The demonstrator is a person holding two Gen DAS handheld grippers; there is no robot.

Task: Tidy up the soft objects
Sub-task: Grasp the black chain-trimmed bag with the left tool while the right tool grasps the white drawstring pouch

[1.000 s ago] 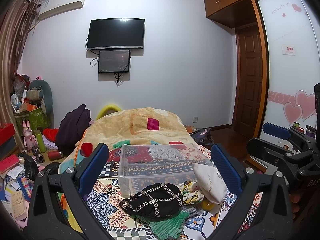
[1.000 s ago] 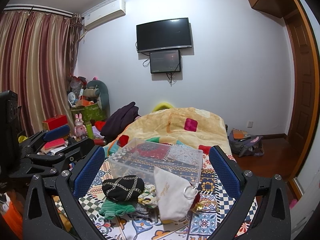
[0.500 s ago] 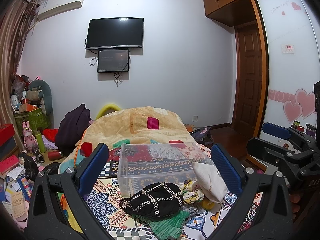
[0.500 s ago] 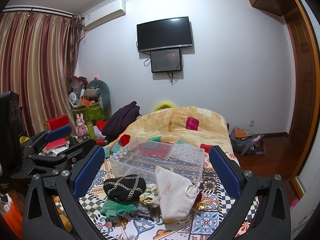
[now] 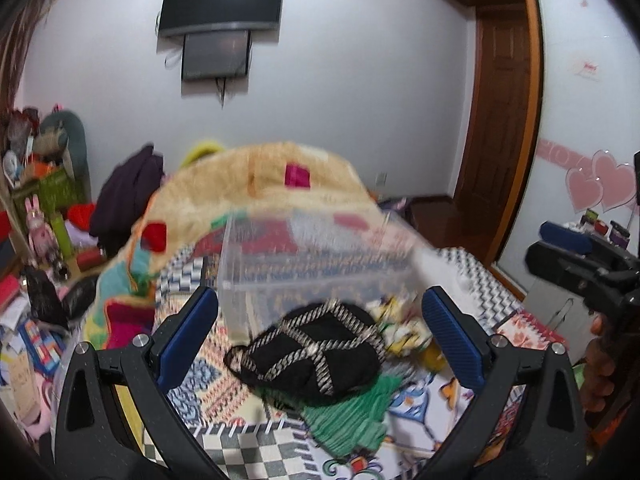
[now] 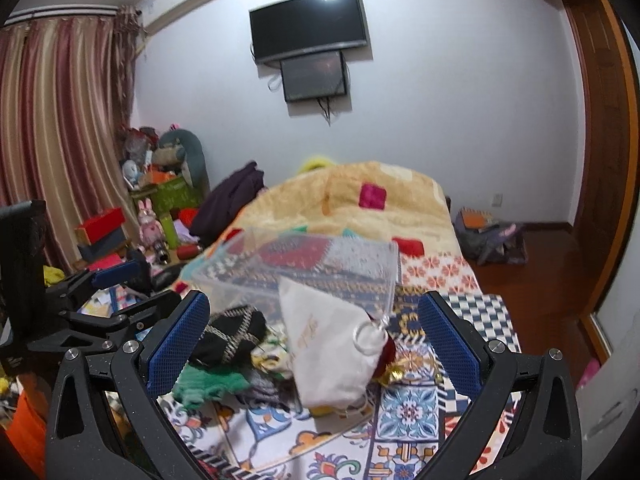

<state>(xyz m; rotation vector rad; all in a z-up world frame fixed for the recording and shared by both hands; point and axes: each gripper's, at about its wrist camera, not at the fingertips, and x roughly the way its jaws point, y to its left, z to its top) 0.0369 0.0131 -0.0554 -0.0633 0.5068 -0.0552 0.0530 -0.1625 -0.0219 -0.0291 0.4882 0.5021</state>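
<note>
A pile of soft things lies on the patterned bedspread in front of a clear plastic bin (image 5: 316, 256). A black pouch with silver chain trim (image 5: 316, 352) lies between the fingers of my open left gripper (image 5: 316, 332), a little beyond the tips. A green knit cloth (image 5: 352, 412) lies under it. In the right wrist view a white drawstring bag (image 6: 324, 344) lies between the fingers of my open right gripper (image 6: 312, 336); the black pouch (image 6: 232, 332) and green cloth (image 6: 204, 384) lie to its left, the bin (image 6: 304, 268) behind. Both grippers are empty.
A tan blanket (image 6: 360, 200) is heaped behind the bin. Toys, boxes and clutter fill the floor at the left (image 6: 156, 208). A bag (image 6: 488, 236) sits on the wooden floor at the right, near a door (image 5: 500, 120). The right gripper shows at the left view's right edge (image 5: 580, 264).
Both grippers have moved forward and tipped down toward the pile, so the pouch, bag and bin look larger. Both stay open.
</note>
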